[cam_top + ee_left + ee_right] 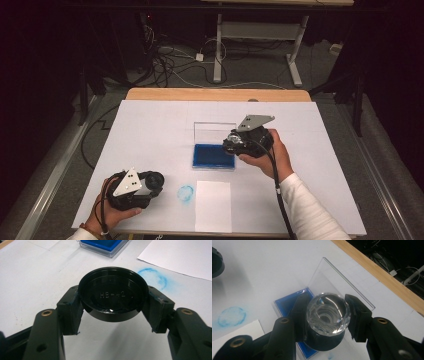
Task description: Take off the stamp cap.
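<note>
Left hand-held gripper (pixel 113 312), near the bench's front-left corner, is clamped on a black round cap (pixel 113 293) w/ raised lettering approx. "HB-42"; last characters hard to read. Both pads press its rim; cap's lower edge is cut off by glare and shadow. In the high view the grey plate hides most of this gripper (pixel 150 182), so the cap shows as a dark disc only.

Right hand-held gripper (pixel 325 315) grips a stamp w/ faceted clear knob (pixel 327 313) on a black base; jaws squeeze it at both sides. The base's underside is hidden, so can't tell if it touches the ink pad (pixel 287 302) below. In the high view this gripper (pixel 240 142) sits over the pad's right end, stamp itself covered by hand and plate.

Blue ink pad (pixel 212 156) lies mid-bench, its clear lid (pixel 214 132) standing upright at the back edge. A faint blue ring print (pixel 186 193) marks the bench (pixel 150 125) toward the front edge, just left of a white paper sheet (pixel 213 205), whose front end reaches the bench's front edge.
</note>
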`<action>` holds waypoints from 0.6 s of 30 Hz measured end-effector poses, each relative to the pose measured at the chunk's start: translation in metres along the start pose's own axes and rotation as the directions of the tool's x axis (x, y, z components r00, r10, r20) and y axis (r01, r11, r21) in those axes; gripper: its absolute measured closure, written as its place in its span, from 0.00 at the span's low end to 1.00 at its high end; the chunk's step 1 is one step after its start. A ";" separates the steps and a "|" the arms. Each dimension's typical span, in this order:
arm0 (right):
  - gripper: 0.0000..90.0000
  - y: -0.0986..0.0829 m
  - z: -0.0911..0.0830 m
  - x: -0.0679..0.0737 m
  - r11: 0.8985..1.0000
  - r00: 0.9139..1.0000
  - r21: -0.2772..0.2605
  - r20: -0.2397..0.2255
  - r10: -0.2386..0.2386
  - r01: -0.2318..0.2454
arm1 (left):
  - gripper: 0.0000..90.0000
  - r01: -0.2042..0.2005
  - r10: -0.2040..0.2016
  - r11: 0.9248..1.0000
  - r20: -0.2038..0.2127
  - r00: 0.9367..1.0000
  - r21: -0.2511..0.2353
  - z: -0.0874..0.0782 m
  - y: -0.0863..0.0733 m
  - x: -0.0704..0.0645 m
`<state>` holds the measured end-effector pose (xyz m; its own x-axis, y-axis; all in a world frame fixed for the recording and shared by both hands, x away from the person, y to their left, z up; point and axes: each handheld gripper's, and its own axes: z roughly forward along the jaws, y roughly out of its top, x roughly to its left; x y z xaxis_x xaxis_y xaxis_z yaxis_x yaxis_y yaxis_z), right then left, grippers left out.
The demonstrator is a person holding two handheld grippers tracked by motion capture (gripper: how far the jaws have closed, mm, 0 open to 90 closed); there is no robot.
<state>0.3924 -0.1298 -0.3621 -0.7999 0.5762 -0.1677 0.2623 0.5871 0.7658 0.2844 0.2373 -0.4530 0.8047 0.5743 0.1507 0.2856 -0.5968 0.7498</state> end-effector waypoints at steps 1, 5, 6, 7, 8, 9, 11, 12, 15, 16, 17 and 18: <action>0.63 0.000 0.001 0.000 1.000 1.000 0.001 -0.002 0.001 -0.001 | 0.41 -0.001 0.001 1.000 0.000 1.000 0.000 0.000 0.000 0.000; 0.63 0.003 0.006 0.001 1.000 1.000 0.009 0.000 -0.007 0.007 | 0.41 0.000 0.000 1.000 0.003 1.000 0.004 0.001 0.000 0.000; 0.63 0.003 0.007 0.001 1.000 1.000 0.009 0.002 -0.007 0.007 | 0.41 -0.001 0.001 1.000 0.005 1.000 0.005 0.001 0.000 0.000; 0.63 0.004 0.008 0.001 1.000 1.000 0.007 0.001 -0.007 0.007 | 0.41 -0.002 0.002 1.000 0.005 1.000 0.006 0.002 0.000 0.000; 0.63 0.004 0.009 0.001 1.000 1.000 0.005 0.001 -0.007 0.007 | 0.41 -0.002 0.002 1.000 0.006 1.000 0.007 0.002 0.000 0.000; 0.63 0.005 0.010 0.001 1.000 1.000 0.008 0.002 -0.008 0.008 | 0.41 -0.001 0.001 1.000 0.008 1.000 0.006 0.002 0.000 0.000; 0.63 0.005 0.012 0.002 1.000 1.000 0.010 0.000 -0.012 0.012 | 0.41 -0.001 0.001 1.000 0.011 1.000 0.007 0.003 0.000 0.000; 0.63 0.006 0.013 0.002 1.000 1.000 0.010 -0.002 -0.011 0.011 | 0.41 -0.001 0.001 1.000 0.011 1.000 0.007 0.003 0.000 0.000; 0.63 0.007 0.016 0.001 1.000 1.000 0.012 -0.006 -0.012 0.012 | 0.41 0.007 -0.007 1.000 0.015 1.000 0.004 0.003 0.000 0.002; 0.63 0.007 0.017 0.002 1.000 1.000 0.012 -0.007 -0.011 0.011 | 0.41 0.007 -0.007 1.000 0.015 1.000 0.006 0.004 0.000 0.002; 0.63 0.007 0.018 0.002 1.000 1.000 0.013 -0.007 -0.012 0.012 | 0.41 0.010 -0.010 1.000 0.016 1.000 0.003 0.004 -0.001 0.002; 0.63 0.008 0.019 0.002 1.000 1.000 0.013 -0.007 -0.012 0.012 | 0.41 0.009 -0.009 1.000 0.018 1.000 0.004 0.004 -0.001 0.003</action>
<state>0.4028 -0.1131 -0.3686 -0.8069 0.5649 -0.1727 0.2594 0.6015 0.7556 0.2886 0.2373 -0.4558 0.8111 0.5697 0.1324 0.2949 -0.5939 0.7485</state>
